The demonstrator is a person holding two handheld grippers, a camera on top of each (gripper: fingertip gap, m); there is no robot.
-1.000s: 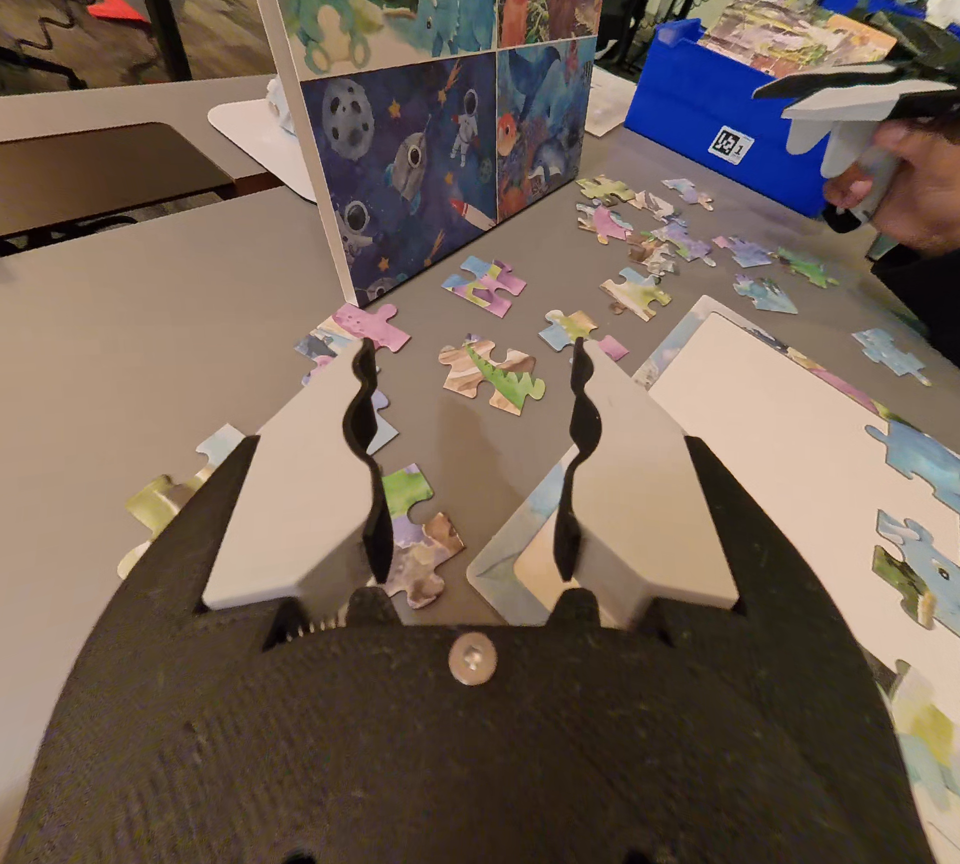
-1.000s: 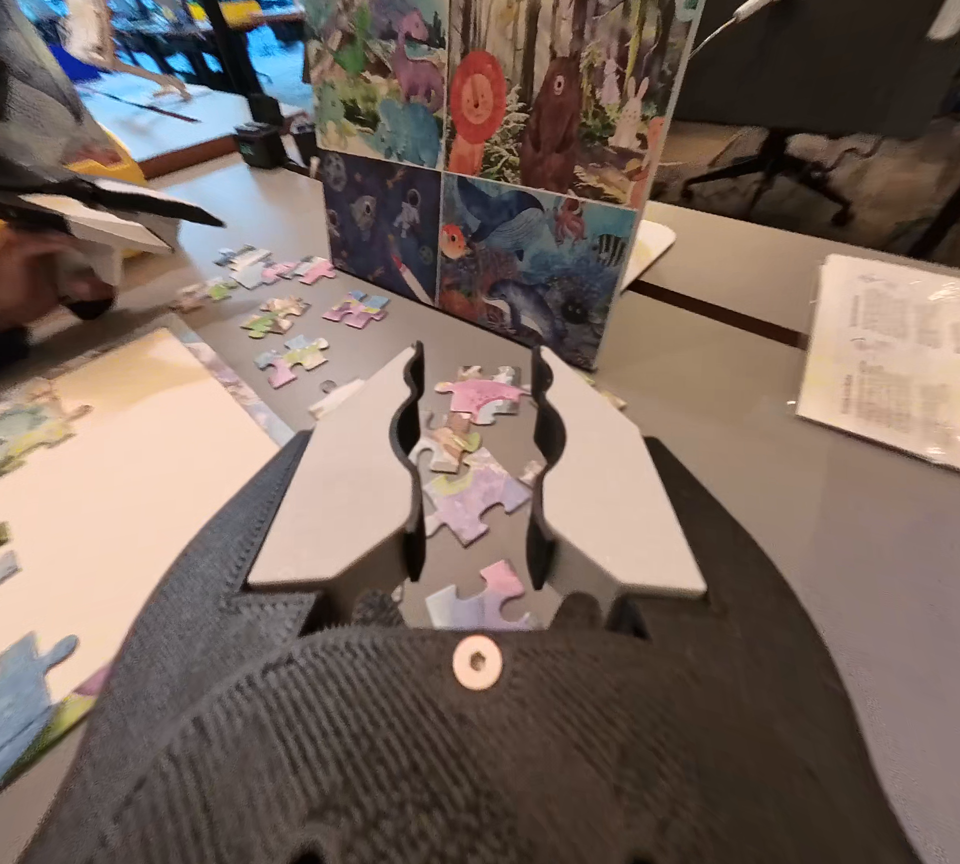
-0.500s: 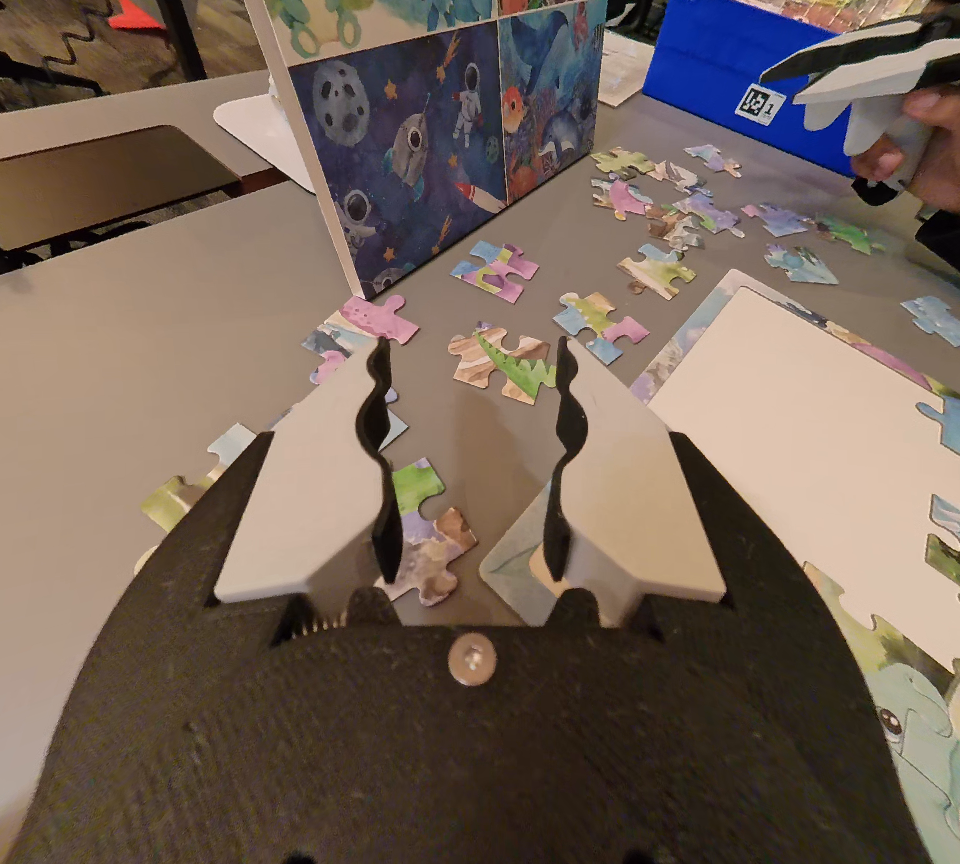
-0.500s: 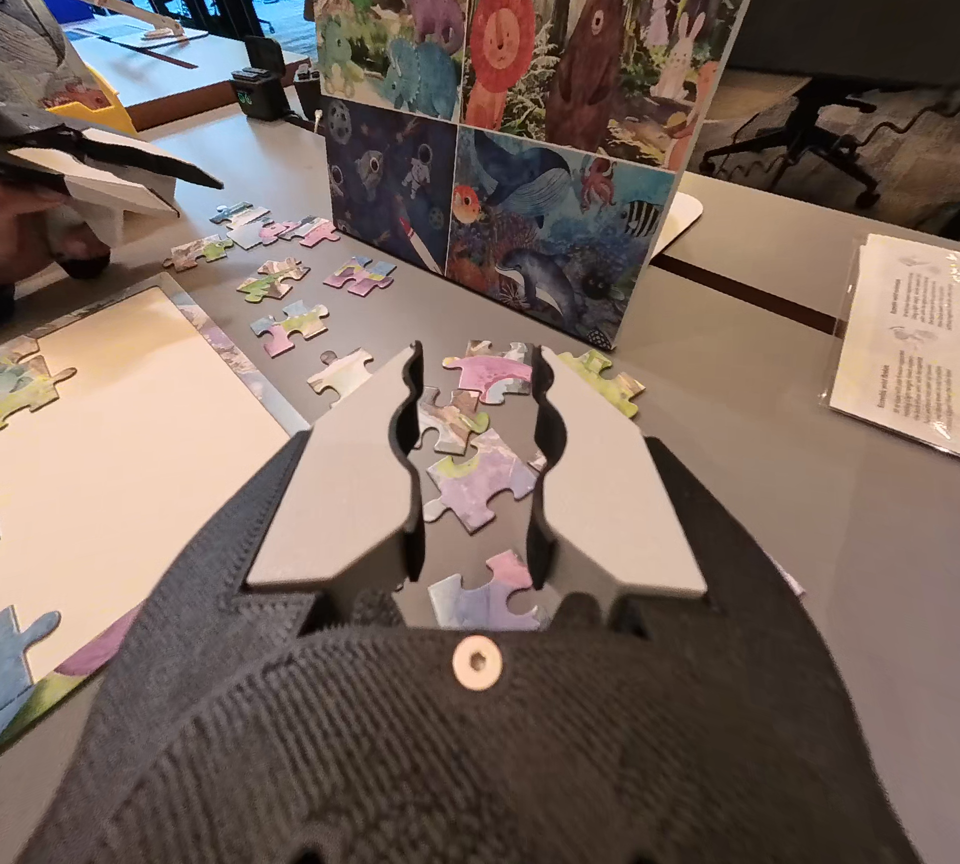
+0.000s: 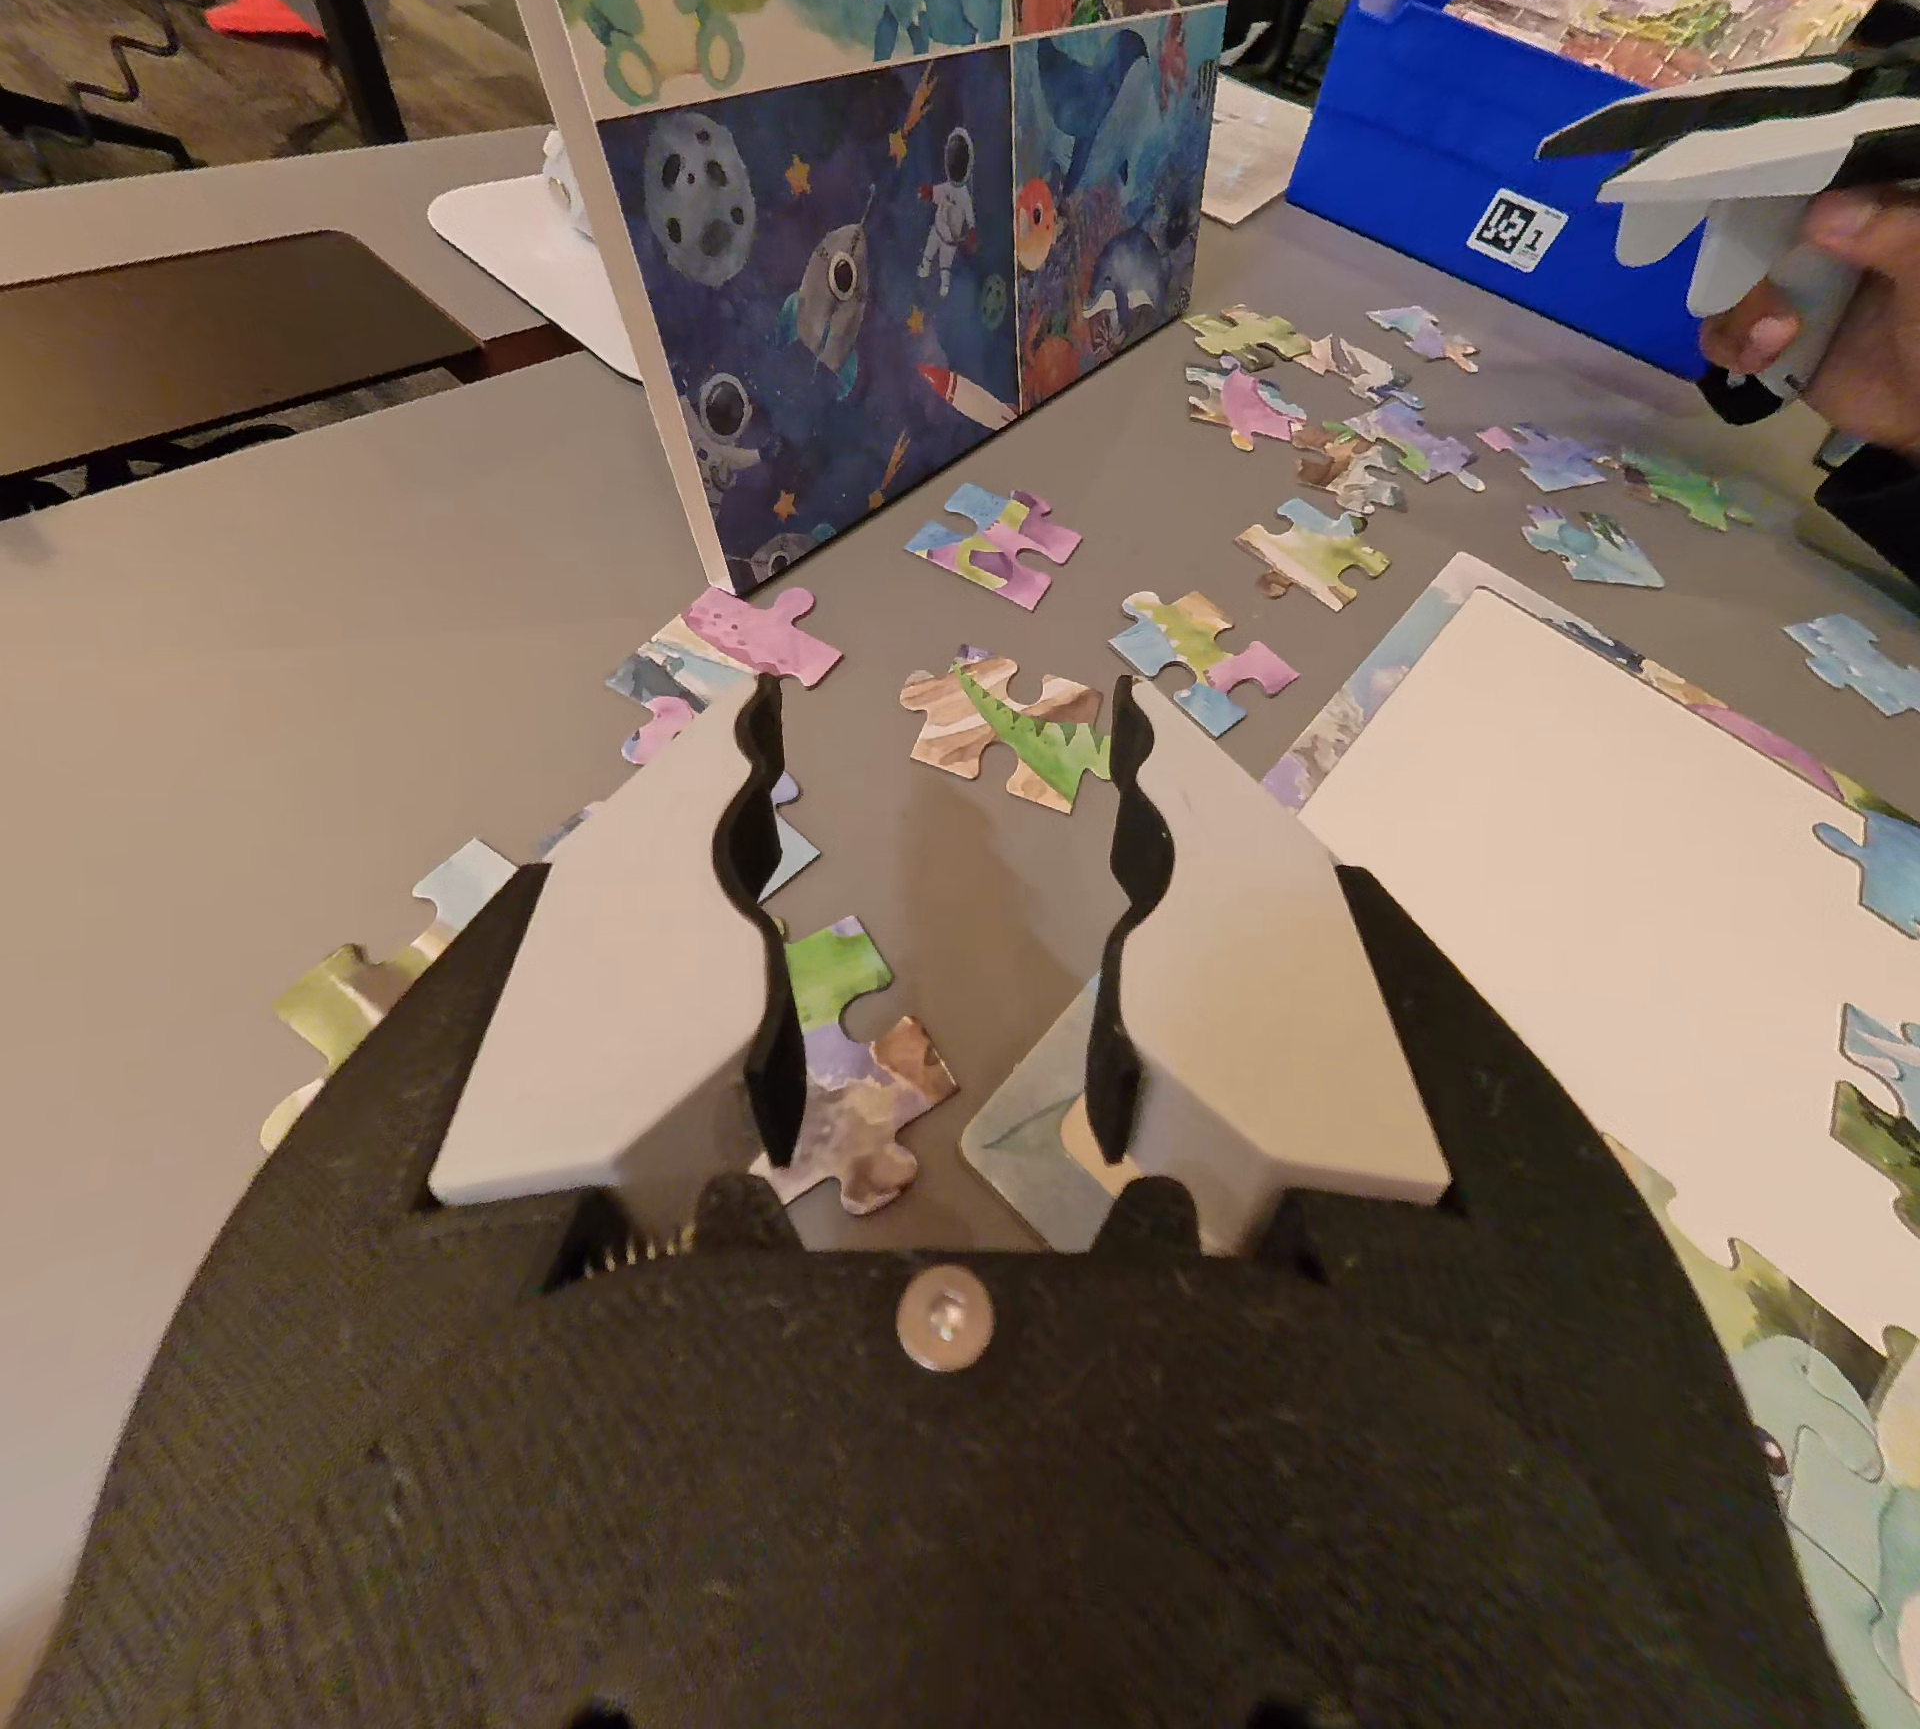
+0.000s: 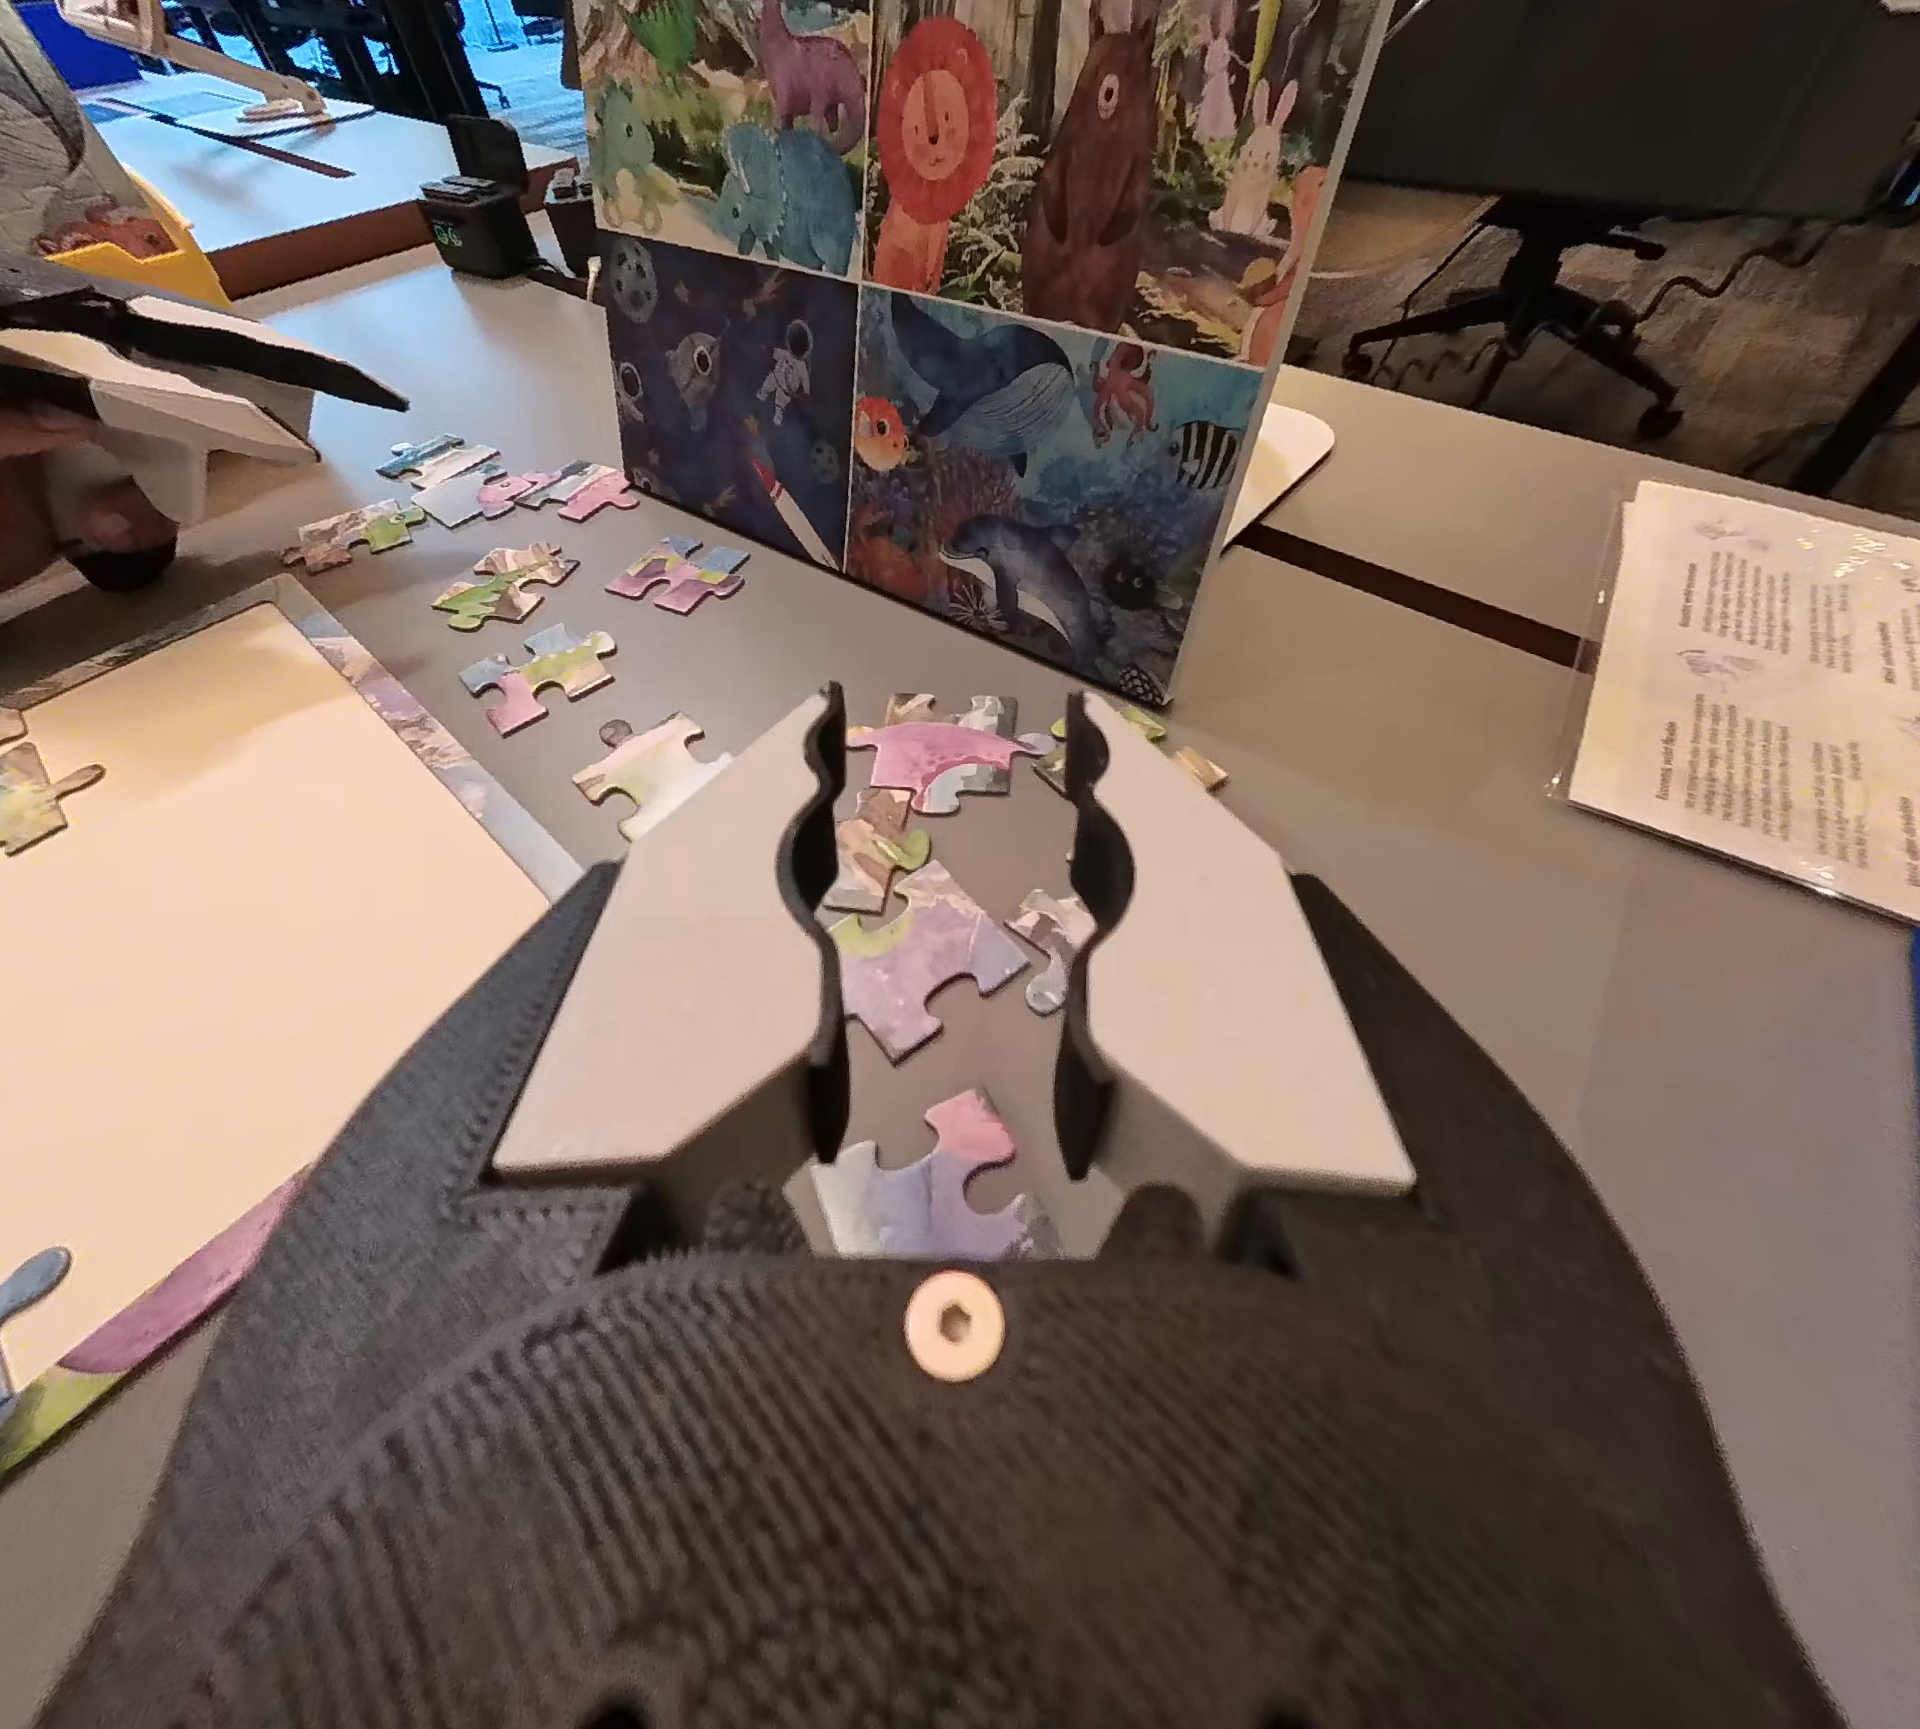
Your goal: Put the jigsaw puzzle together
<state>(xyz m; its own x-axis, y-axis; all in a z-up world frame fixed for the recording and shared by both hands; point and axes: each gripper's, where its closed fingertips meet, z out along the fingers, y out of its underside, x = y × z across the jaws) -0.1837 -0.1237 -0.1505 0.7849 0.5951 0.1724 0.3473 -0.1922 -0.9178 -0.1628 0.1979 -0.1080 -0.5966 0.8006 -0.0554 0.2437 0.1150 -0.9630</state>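
Loose jigsaw pieces lie scattered on the grey table. A white puzzle tray (image 5: 1558,848) with a painted border lies at the right in the left wrist view, at the left in the right wrist view (image 6: 208,848); a few pieces sit in it. My left gripper (image 5: 940,697) is open and empty, hovering above the table near a brown-and-green piece (image 5: 1008,734) and a green-and-purple piece (image 5: 847,1066). My right gripper (image 6: 951,708) is open and empty above a pink dinosaur piece (image 6: 935,749) and a lilac piece (image 6: 925,952). Each gripper shows in the other's view, at right (image 5: 1725,131) and at left (image 6: 208,370).
An upright picture board (image 5: 883,152) with four animal and space scenes stands behind the pieces, also in the right wrist view (image 6: 987,225). A blue bin (image 5: 1455,152) holding a picture sits at the back right. A clear sleeve of printed paper (image 6: 1756,692) lies at right. Across from one pair of fingers to the other is roughly 35 cm. It is some 7 cm from my left tips to the brown-and-green piece (image 5: 1008,734). Seen from the right wrist view (image 6: 497,580) as well.
Both grippers have pulled back and tilted slightly; the scene shifted in both views. Both stayed open and empty. No piece has moved.
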